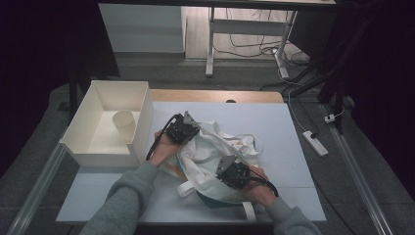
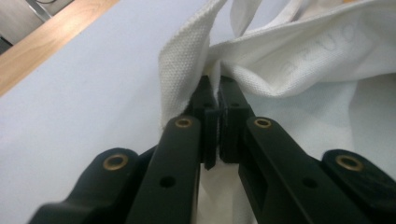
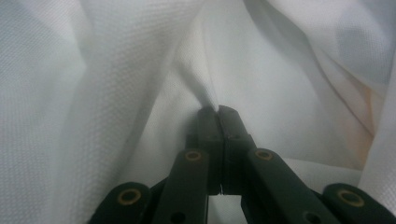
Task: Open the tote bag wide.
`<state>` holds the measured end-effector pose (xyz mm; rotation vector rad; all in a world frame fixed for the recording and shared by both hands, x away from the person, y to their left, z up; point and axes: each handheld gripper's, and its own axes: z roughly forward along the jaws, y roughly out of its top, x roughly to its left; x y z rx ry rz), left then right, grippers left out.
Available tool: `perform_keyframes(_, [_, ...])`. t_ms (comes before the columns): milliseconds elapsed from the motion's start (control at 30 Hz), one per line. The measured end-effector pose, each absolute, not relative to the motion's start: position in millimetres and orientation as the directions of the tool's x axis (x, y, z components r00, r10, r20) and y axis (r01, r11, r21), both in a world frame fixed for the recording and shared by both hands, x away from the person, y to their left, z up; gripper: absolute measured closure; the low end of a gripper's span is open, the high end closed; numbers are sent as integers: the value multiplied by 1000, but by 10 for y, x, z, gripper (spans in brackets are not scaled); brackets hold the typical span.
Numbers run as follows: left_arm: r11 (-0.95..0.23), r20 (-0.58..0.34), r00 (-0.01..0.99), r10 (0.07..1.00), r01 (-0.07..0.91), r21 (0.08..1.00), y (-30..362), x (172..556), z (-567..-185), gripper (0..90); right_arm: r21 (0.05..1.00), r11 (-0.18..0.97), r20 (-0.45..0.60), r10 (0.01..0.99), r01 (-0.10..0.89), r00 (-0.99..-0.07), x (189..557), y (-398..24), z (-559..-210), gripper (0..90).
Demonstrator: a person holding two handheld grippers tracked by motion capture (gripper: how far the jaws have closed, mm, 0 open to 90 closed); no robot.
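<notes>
A crumpled white cloth bag (image 1: pixel 208 156) with long straps and a green and orange print lies in the middle of the white table top (image 1: pixel 274 122). My left gripper (image 1: pixel 188 131) sits at the bag's upper left edge. In the left gripper view its jaws are shut on a fold of the bag (image 2: pixel 261 60) where a strap (image 2: pixel 182 60) joins. My right gripper (image 1: pixel 226 172) rests on the bag's near right side. In the right gripper view its jaws pinch the white fabric (image 3: pixel 140 70), which bunches up around them.
A white open bin (image 1: pixel 110 122) stands at the left of the table with a paper cup (image 1: pixel 124 123) inside. A bag strap (image 1: pixel 247 142) loops out to the right. A power strip (image 1: pixel 315 143) and cables lie on the floor at the right.
</notes>
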<state>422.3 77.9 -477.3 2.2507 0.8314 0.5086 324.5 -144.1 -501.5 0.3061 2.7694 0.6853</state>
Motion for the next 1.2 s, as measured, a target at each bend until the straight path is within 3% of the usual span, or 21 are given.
perform_keyframes(500, [-569,108,727,678,427,703,747,4296,-4797,870,500,854,-182,267,145,-946,3256,-1440,-5012,897])
perform_keyframes(567, [-567,108,727,678,425,706,746,4280,-4791,870,527,834,-153,282,163,-947,3289,-1476,-4987,863])
perform_keyframes(667, [-568,111,727,678,422,707,750,4258,-4788,870,593,777,-114,341,211,-933,3346,-1557,-4895,743])
perform_keyframes(800, [-567,114,725,679,420,708,745,4240,-4787,869,638,723,-118,431,264,-895,3439,-1652,-4748,810])
perform_keyframes(900, [-567,115,726,678,417,710,738,4229,-4782,869,589,754,-157,459,290,-874,3516,-1646,-4802,897])
perform_keyframes(1033, [-571,122,726,677,413,710,732,4219,-4782,869,527,796,-273,491,299,-827,3598,-1632,-4893,900])
perform_keyframes(1200, [-570,123,730,672,405,715,735,4216,-4779,869,558,762,-289,549,328,-784,3700,-1721,-4848,900])
